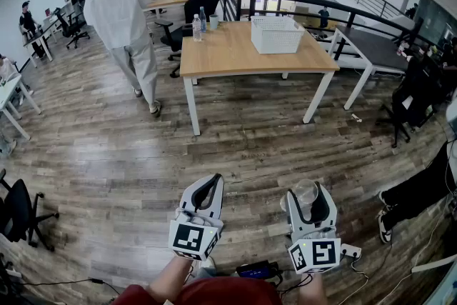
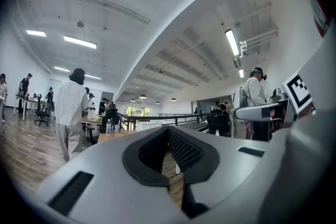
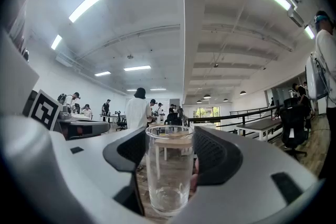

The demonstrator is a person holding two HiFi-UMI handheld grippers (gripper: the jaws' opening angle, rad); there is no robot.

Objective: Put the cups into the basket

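The right gripper [image 1: 311, 200] is clamping an upright, empty-looking clear cup [image 3: 169, 176]. The left gripper [image 1: 207, 189] is holding its jaws together. The white basket [image 1: 276, 34] is sitting on the wooden table [image 1: 228, 53], well apart.

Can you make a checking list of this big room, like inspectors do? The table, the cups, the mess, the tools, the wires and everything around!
Surface: wooden table ahead across the wood floor, mostly bare.
Job's things: white basket stands on the table; one clear glass cup sits upright in the right tool.
Clutter: water bottle and a pale cup near the table's far left corner.
Tools: left tool is shut with nothing in it; right tool is shut on the glass cup.
Cables: thin cable on the floor at lower left; wires by the right tool.
Surroundings: person in white left of the table, office chair, black railing.
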